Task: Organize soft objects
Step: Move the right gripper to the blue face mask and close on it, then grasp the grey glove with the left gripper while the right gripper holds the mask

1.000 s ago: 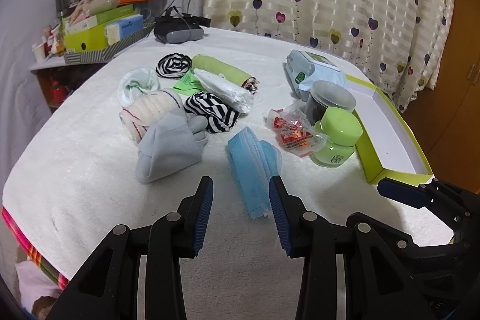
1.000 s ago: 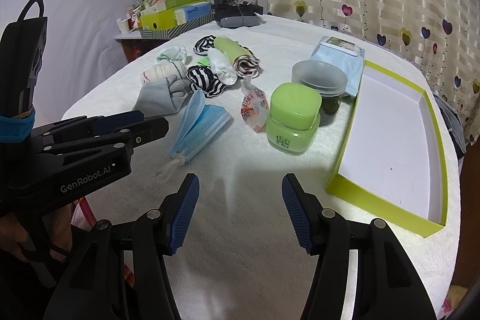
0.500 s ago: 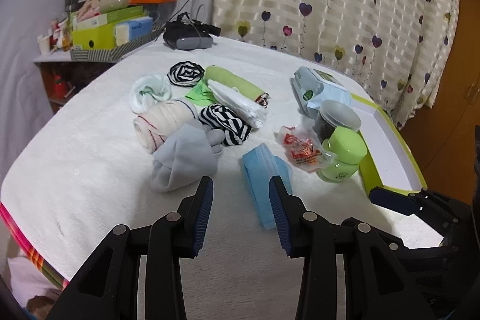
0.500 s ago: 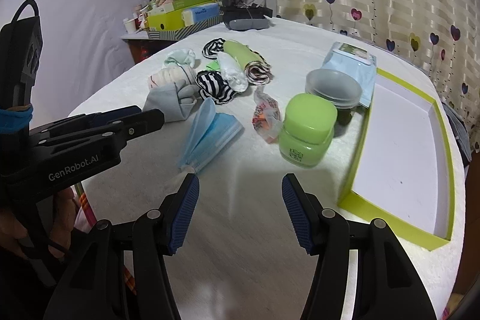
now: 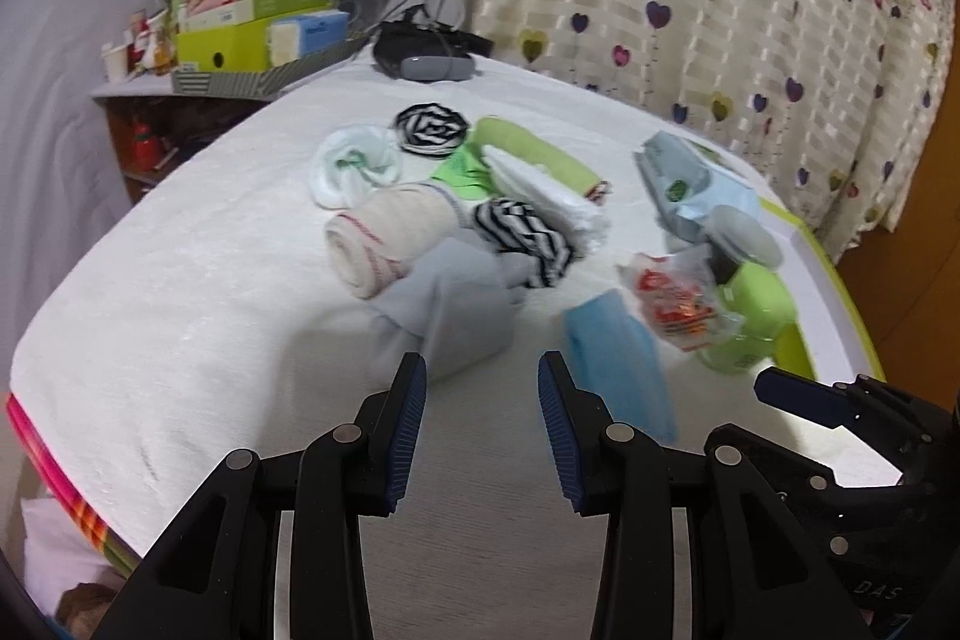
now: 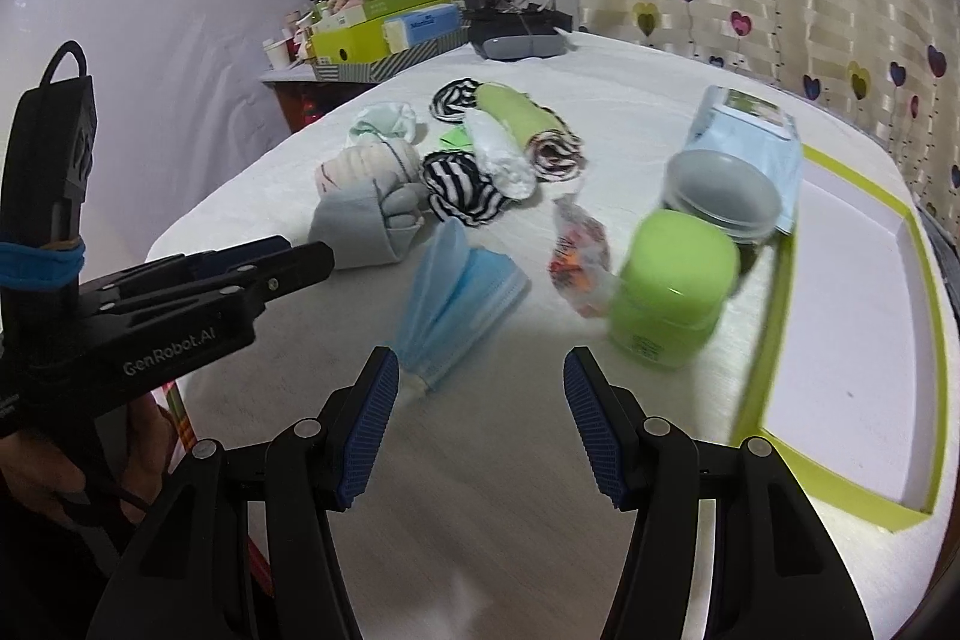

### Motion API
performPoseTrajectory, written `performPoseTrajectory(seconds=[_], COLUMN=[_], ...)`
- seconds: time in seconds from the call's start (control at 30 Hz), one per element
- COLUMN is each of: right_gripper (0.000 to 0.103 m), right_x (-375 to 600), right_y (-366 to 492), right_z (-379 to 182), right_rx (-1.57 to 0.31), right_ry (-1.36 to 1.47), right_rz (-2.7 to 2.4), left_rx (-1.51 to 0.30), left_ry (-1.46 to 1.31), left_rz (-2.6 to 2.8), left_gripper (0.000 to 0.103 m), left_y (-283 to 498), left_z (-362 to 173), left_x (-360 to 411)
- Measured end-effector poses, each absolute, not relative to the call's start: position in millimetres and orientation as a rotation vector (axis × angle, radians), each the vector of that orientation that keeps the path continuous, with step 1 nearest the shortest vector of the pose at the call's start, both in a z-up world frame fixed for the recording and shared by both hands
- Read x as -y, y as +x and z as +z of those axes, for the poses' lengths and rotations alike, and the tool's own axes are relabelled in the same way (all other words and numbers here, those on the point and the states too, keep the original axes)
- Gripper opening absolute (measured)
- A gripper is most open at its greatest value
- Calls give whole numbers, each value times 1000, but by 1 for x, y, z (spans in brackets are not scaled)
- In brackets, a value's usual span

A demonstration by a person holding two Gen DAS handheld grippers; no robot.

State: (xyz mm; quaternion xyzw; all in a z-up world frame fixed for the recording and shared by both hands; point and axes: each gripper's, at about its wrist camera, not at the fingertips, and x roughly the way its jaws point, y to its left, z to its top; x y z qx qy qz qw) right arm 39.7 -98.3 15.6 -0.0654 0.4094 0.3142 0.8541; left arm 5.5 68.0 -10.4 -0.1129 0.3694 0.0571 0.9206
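Hovering released and empty, the left gripper (image 5: 480, 400) and right gripper (image 6: 480, 400) are judged approaching; the grey sock bundle (image 5: 447, 307), just ahead of the left, must be straddled next.

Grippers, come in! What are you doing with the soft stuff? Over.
Left gripper open, empty, facing the grey sock. Right gripper open, empty, near the blue face masks. Green tray empty. Nothing blocking.

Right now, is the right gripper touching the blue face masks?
Apart. The right wrist view shows bare white cloth between the open right gripper and the blue face masks.
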Motion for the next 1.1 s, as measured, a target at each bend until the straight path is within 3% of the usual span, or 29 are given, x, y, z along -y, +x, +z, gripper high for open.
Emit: performPoseTrajectory(seconds=[0.57,0.7,0.77,1.0,1.1], right_gripper=[58,32,24,22,22], right_x=[55,50,50,59,64], right_y=[70,70,68,58,58], right_z=[-13,-14,-12,2,3], right_rx=[-978,-973,-963,-910,-908], right_ry=[-152,-177,-184,-182,-174], right_rz=[642,645,647,651,647], left_rx=[-767,-759,-756,-750,-729], left_ry=[-293,-313,-322,-325,-323], left_rz=[154,142,132,102,77], left_gripper=[44,44,44,45,52], left_y=[12,12,12,17,19], left_z=[-24,-24,-24,-21,-18], left_x=[-107,-111,-113,-111,-111])
